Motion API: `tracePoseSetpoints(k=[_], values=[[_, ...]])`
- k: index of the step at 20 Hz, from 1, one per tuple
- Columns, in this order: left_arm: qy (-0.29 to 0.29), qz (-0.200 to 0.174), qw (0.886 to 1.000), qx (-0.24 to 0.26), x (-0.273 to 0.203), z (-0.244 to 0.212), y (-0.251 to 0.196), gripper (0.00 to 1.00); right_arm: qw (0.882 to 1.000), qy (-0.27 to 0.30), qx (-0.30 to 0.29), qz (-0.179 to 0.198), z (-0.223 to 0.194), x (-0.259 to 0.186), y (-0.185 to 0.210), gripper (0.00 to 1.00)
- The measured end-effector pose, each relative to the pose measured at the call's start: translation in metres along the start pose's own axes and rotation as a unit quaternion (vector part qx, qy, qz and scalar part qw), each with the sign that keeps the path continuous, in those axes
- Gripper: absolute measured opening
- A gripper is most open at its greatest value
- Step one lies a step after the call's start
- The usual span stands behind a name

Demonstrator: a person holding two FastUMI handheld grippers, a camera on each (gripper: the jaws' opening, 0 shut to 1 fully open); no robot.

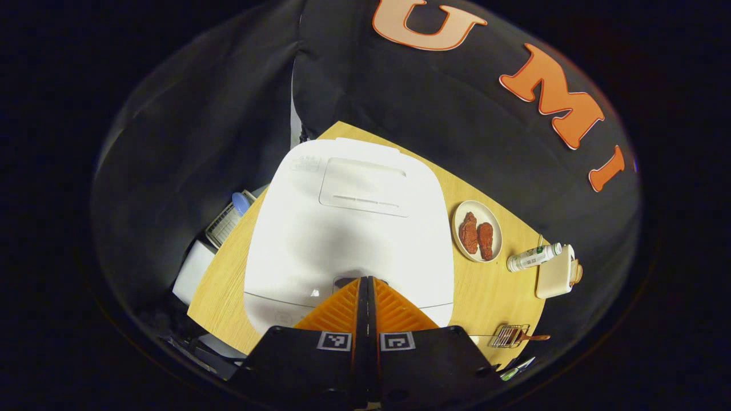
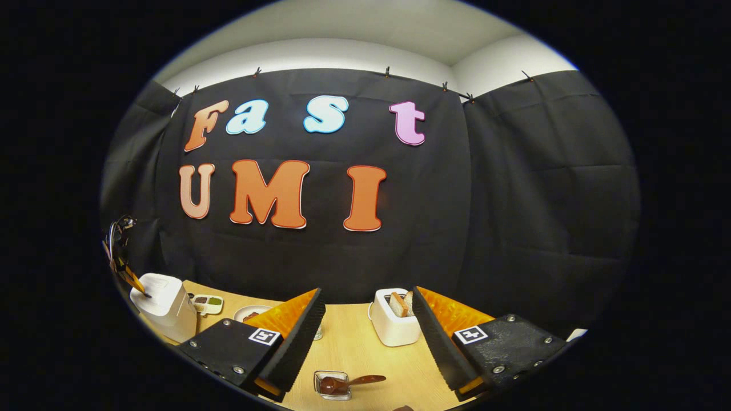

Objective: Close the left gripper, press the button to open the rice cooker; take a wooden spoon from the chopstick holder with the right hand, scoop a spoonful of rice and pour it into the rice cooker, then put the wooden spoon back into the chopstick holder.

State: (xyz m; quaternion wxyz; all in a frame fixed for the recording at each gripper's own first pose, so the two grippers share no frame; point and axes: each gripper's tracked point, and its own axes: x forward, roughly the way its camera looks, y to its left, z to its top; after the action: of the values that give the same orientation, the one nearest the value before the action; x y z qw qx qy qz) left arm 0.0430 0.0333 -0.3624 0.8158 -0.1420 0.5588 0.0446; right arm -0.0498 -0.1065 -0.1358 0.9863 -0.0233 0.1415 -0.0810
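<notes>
L claw [image 1: 366, 281] pressed together, tips right at button [image 1: 360, 281] on front edge of white cooker [image 1: 348, 228], lid down. Cooker sits on wood surface [image 1: 497, 285], w/ plate [image 1: 477, 230] of meat to its right. R claw [image 2: 365, 331] spread wide, nothing in it, above holder [image 2: 332, 384] w/ spoon [image 2: 362, 379]; toaster [image 2: 393, 319] behind.

White rice cooker [image 1: 348, 228] sits shut on table. Button [image 1: 360, 281] at its six o'clock edge. Wooden spoon [image 2: 357, 379] leans toward three o'clock.
</notes>
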Motion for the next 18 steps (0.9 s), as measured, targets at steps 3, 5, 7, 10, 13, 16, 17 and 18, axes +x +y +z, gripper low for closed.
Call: tracePoseSetpoints(k=[3, 5, 7, 10, 13, 16, 17, 18], values=[[0.004, -0.012, 1.0, 0.0, 0.01, -0.006, 0.001, 0.05, 1.0, 0.013, -0.006, -0.01, -0.009, -0.004, 0.007, 0.95], [-0.005, -0.016, 1.0, -0.002, 0.011, -0.008, 0.001, 0.05, 1.0, 0.025, -0.001, -0.009, -0.02, -0.003, 0.014, 0.95], [-0.01, -0.019, 1.0, 0.015, 0.01, -0.007, 0.001, 0.05, 0.999, 0.045, 0.007, -0.003, -0.033, 0.0, 0.022, 0.95], [-0.082, -0.034, 0.995, 0.033, -0.016, 0.014, -0.004, 0.05, 0.998, 0.068, 0.004, -0.001, -0.05, 0.005, 0.024, 0.95], [-0.187, -0.037, 0.981, 0.04, -0.056, 0.052, -0.006, 0.05, 0.996, 0.094, 0.003, -0.001, -0.072, 0.012, 0.023, 0.95], [-0.283, 0.014, 0.957, 0.067, -0.088, 0.088, 0.006, 0.05, 0.992, 0.128, 0.014, 0.002, -0.098, 0.017, 0.025, 0.95], [-0.306, 0.017, 0.949, 0.074, -0.099, 0.097, 0.001, 0.05, 0.99, 0.137, 0.021, 0.003, -0.107, 0.018, 0.026, 0.95], [-0.329, 0.015, 0.941, 0.08, -0.11, 0.103, -0.005, 0.05, 0.989, 0.144, 0.026, 0.005, -0.114, 0.021, 0.026, 0.95]])
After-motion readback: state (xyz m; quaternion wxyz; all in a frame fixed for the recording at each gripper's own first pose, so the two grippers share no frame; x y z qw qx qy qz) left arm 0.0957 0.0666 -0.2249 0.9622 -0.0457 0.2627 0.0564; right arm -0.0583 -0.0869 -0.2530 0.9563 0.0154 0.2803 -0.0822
